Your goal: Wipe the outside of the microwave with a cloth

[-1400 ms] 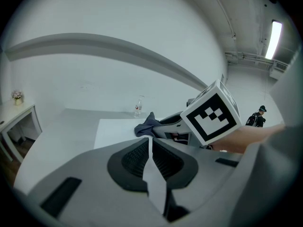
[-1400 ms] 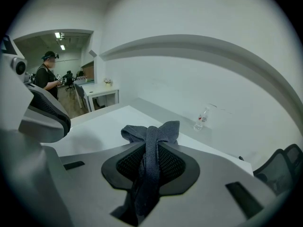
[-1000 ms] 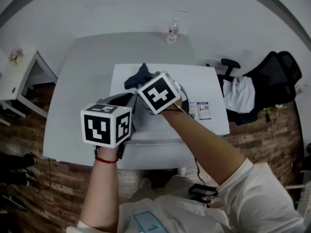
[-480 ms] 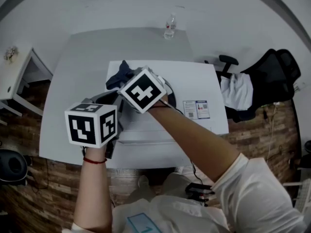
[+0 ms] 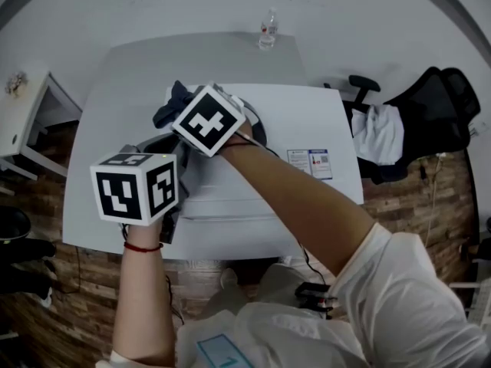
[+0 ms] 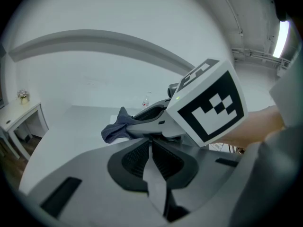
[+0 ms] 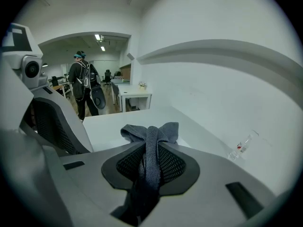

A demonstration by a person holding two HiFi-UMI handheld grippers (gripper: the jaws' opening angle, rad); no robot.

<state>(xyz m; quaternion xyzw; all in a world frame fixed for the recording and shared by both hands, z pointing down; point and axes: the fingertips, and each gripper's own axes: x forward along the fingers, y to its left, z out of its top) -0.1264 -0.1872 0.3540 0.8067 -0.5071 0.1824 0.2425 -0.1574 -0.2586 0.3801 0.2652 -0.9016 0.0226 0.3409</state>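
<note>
The white microwave stands on a grey table, seen from above in the head view. A dark grey cloth bunches at the microwave's far left corner. My right gripper, under its marker cube, is shut on that cloth; in the right gripper view the cloth is pinched between the jaws of this gripper and spills forward. My left gripper hovers just left of and nearer than the right one, over the microwave's left edge. The left gripper is shut with nothing in it, and its view shows the cloth ahead.
A clear water bottle stands at the table's far edge. A black office chair with a white garment is at the right, a white side table at the left. A person with a backpack stands far off.
Both grippers have shifted left and away from me. The cloth has travelled with the right gripper across the microwave's top toward its far left corner.
</note>
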